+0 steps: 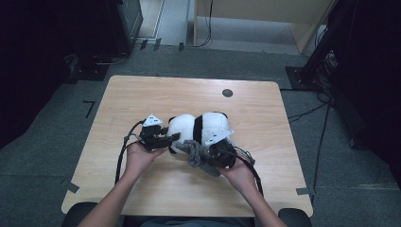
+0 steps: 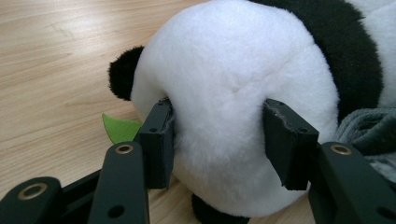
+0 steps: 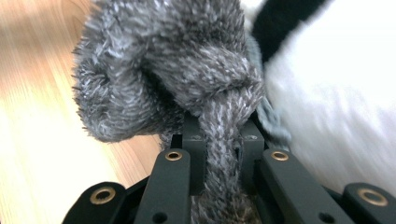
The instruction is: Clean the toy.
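The plush panda [image 1: 196, 130] is white with a black band and black ears, and a green leaf [image 2: 120, 128] shows beside it. The fuzzy scarf [image 3: 187, 79] is mottled grey, the table [image 1: 142, 94] pale wood-grain, the grippers' jaws black.

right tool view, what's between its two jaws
A strand of the grey fuzzy scarf, pinched by the right tool, with the plush panda just beyond; the right gripper view shows it.

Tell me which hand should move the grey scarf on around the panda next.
Right, probably. The right tongs are already shut on the grey scarf, beside the panda. The left tongs are busy squeezing the panda's white body, steadying it.
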Available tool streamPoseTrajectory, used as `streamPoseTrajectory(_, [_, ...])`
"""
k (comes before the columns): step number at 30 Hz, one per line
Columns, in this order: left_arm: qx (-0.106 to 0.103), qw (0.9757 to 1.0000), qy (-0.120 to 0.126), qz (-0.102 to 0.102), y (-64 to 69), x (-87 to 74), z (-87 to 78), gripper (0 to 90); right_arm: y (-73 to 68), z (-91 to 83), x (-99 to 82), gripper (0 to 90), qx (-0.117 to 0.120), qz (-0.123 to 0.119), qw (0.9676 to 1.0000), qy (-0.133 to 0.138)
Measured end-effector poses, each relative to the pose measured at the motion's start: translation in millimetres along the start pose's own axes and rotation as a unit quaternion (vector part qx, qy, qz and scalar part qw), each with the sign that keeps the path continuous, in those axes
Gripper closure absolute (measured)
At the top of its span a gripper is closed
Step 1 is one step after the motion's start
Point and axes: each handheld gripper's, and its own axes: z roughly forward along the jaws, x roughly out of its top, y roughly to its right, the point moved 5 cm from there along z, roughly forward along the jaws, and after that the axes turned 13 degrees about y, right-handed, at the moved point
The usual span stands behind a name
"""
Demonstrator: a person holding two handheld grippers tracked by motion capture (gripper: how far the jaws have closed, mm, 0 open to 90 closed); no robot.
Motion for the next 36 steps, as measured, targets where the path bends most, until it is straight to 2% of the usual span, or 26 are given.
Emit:
streamPoseTrajectory(12, [-0.001,1.0,0.002,-0.003,-0.2,0.2,0.7,48.3,18.9,-33.2,-16.2,80.0,-0.021,0.024,0.9995,-0.004])
streamPoseTrajectory(13, [-0.001,1.0,0.002,-0.003,-0.2,0.2,0.9,48.4,18.1,-36.2,-14.7,80.5,-0.017,0.032,0.9994,0.0])
streamPoseTrajectory(15, [-0.001,1.0,0.002,-0.004,0.0,0.2,1.1,48.4,14.3,-39.8,-9.0,80.8,-0.01,0.031,0.9994,0.01])
streamPoseTrajectory(20, [0.0,1.0,0.002,-0.005,0.3,0.3,1.1,48.4,-2.6,-43.4,12.5,80.8,0.002,0.01,0.9992,0.039])
streamPoseTrajectory(24, [0.001,1.0,0.002,-0.005,0.4,0.4,1.2,48.4,-9.7,-36.9,25.8,80.8,-0.002,-0.001,0.9986,0.054])
streamPoseTrajectory(27, [0.001,1.0,0.002,-0.006,0.5,0.4,1.2,48.4,-12.2,-27.3,32.1,80.8,0.004,-0.003,0.9985,0.055])
streamPoseTrajectory(31, [0.001,1.0,0.002,-0.006,0.6,0.5,1.3,48.5,-17.5,-7.6,40.7,80.8,0.011,-0.013,0.9984,0.054])
streamPoseTrajectory(36, [0.001,1.0,0.001,-0.005,0.4,0.4,1.1,48.5,-24.6,23.0,45.4,80.8,0.022,-0.017,0.9988,0.039])
